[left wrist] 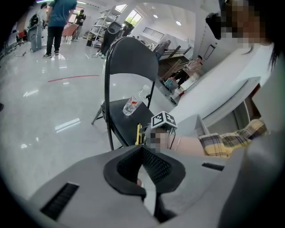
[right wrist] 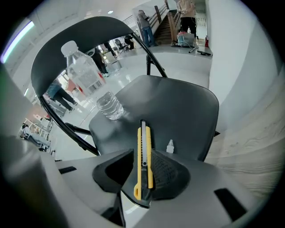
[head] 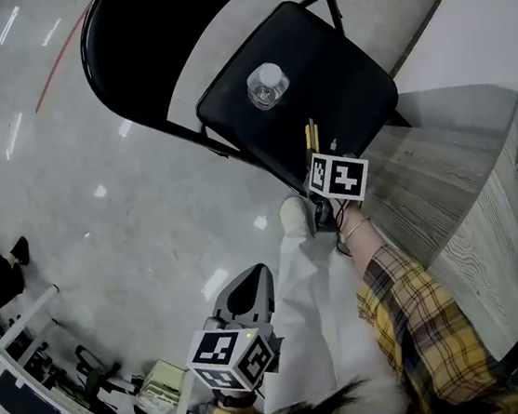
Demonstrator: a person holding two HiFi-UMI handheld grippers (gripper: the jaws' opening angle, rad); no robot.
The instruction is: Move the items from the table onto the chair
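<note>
We see the chair at 12 o'clock in the head view, its black seat facing us. The table fills the 3 to 4 o'clock side, just beside the seat's corner.

A clear bottle with a white cap stands upright on the seat, toward 9 o'clock of its middle.

Our right gripper points steeply down at the seat's 6 o'clock edge. Its jaws stand fairly wide and are clamped on a yellow knife. The knife runs along the jaws and its tip sticks out toward 12 o'clock, over the seat. We cannot tell whether the tip touches the seat.

In the right gripper view a small white thing sits on the seat at 2 o'clock of the jaws, too small for us to name.

Our left gripper is at 6 to 7 o'clock in the head view, low over the floor and well apart from the chair. Its jaws are closed together with nothing between them. Its own view looks past them to the chair at 12 o'clock, with the bottle on the seat and the knife at the seat's front edge.

A plaid sleeve leads from 5 o'clock up to the right gripper.
</note>
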